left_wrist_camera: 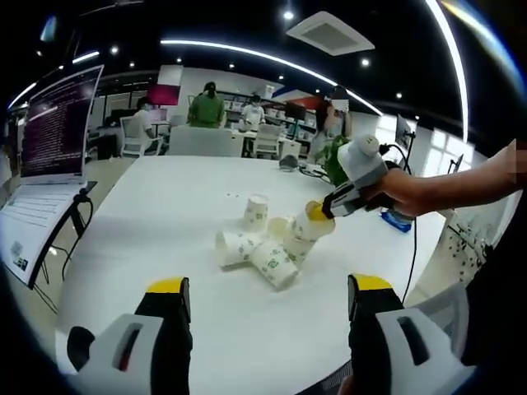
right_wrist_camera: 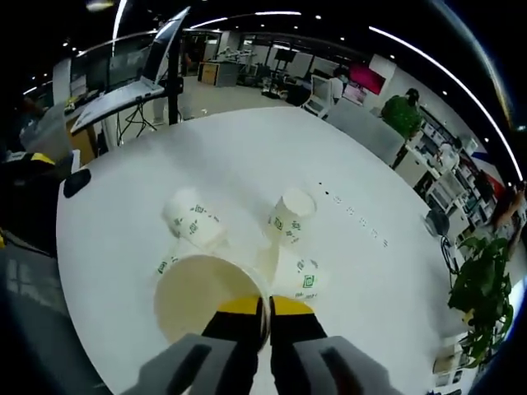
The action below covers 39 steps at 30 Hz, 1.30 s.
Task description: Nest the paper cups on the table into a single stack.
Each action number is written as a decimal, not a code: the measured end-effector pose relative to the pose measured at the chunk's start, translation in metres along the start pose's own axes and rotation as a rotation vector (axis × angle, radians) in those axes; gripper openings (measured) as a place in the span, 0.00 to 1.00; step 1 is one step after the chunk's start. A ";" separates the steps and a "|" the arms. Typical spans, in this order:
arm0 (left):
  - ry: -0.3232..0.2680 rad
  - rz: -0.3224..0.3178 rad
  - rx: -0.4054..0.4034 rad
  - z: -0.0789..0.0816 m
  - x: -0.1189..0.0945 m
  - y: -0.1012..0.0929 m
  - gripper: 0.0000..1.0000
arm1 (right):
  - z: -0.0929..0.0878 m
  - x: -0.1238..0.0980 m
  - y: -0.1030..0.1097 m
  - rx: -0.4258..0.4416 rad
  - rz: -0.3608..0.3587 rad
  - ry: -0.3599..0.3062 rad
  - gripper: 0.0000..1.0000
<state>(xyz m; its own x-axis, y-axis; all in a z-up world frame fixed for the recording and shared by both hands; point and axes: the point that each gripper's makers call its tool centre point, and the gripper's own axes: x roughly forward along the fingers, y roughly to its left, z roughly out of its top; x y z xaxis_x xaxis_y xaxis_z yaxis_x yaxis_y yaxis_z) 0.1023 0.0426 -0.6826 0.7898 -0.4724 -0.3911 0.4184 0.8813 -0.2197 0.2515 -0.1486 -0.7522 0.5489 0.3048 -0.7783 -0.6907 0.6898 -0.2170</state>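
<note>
Several white paper cups with green print lie bunched in the middle of the white table point(left_wrist_camera: 165, 214). One cup point(left_wrist_camera: 256, 211) stands upside down; two more point(left_wrist_camera: 235, 247) point(left_wrist_camera: 274, 263) lie on their sides. My right gripper point(right_wrist_camera: 265, 306) is shut on the rim of a cup point(right_wrist_camera: 198, 304), its mouth facing the camera, held just above the bunch. The left gripper view has that gripper point(left_wrist_camera: 319, 211) coming in from the right with the held cup point(left_wrist_camera: 310, 226). My left gripper point(left_wrist_camera: 270, 288) is open with nothing between its fingers, short of the cups near the table edge.
A laptop point(left_wrist_camera: 49, 132) on a stand sits off the table's left side. A green plant point(right_wrist_camera: 478, 288) and a blue object point(left_wrist_camera: 396, 220) are by the far right edge. People sit at desks behind. The left gripper point(right_wrist_camera: 25, 189) shows at the right gripper view's left edge.
</note>
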 end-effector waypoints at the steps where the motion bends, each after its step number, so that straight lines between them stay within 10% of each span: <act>1: 0.000 0.001 -0.002 0.000 0.000 0.000 0.77 | 0.000 0.000 0.000 0.000 0.000 0.001 0.01; 39: 0.015 -0.008 0.005 -0.003 0.002 -0.001 0.76 | -0.013 0.008 -0.004 0.035 0.027 0.008 0.09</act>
<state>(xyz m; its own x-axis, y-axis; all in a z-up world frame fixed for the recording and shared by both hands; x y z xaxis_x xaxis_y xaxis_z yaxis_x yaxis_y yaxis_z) 0.1019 0.0405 -0.6861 0.7795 -0.4797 -0.4028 0.4271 0.8774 -0.2185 0.2523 -0.1571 -0.7649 0.5259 0.3185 -0.7886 -0.6886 0.7037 -0.1751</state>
